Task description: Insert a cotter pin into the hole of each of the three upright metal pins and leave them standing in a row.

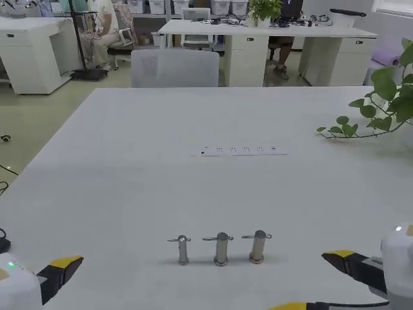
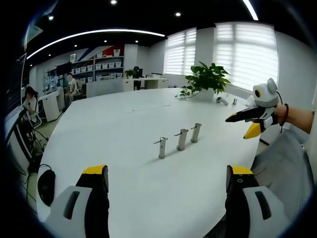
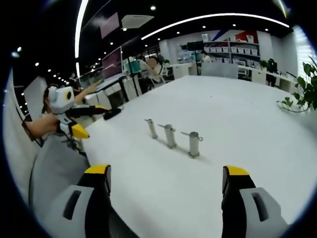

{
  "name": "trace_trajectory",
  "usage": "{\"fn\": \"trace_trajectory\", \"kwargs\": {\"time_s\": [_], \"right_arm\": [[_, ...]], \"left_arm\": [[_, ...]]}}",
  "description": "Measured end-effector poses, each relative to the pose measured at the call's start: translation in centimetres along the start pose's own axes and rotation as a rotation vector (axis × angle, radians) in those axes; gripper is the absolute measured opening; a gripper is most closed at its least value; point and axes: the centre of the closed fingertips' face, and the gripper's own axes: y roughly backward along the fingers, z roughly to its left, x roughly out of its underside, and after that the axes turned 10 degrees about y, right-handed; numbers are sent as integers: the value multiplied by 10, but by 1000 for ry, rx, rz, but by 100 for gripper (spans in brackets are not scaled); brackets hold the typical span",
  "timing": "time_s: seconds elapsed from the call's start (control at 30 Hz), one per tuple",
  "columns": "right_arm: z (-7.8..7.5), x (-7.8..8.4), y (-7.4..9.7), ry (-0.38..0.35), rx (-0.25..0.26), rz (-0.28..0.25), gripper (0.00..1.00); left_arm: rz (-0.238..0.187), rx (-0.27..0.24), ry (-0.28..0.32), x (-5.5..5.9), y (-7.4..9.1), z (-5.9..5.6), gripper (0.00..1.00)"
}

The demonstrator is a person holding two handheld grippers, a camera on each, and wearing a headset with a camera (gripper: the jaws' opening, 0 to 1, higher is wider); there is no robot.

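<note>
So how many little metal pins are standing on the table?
3. They stand in a row on the near side of the white table: the left pin, the middle pin and the right pin. None looks hidden.

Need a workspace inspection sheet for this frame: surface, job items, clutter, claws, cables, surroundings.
Surface: white table, plain and matte.
Job's things: three metal pins upright in a row near the front edge, with a cotter pin through the top of each.
Clutter: socket strip at mid-table; plant trailing leaves over the right side.
Grippers: left claw open; right claw open; one on each side of the row, both apart from the pins.
Cables: black cable at the near edge by the right claw; thin floor cable at left.
Surroundings: office; chair at the far edge, desks behind, seated person far left.
</note>
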Motion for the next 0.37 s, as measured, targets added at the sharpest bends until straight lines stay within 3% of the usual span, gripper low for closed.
{"fn": "trace_trajectory", "kwargs": {"time_s": [0.37], "right_arm": [[9,8,0,12,-16,16,100]], "left_arm": [[7,-8,2,4,1,-1,99]]}}
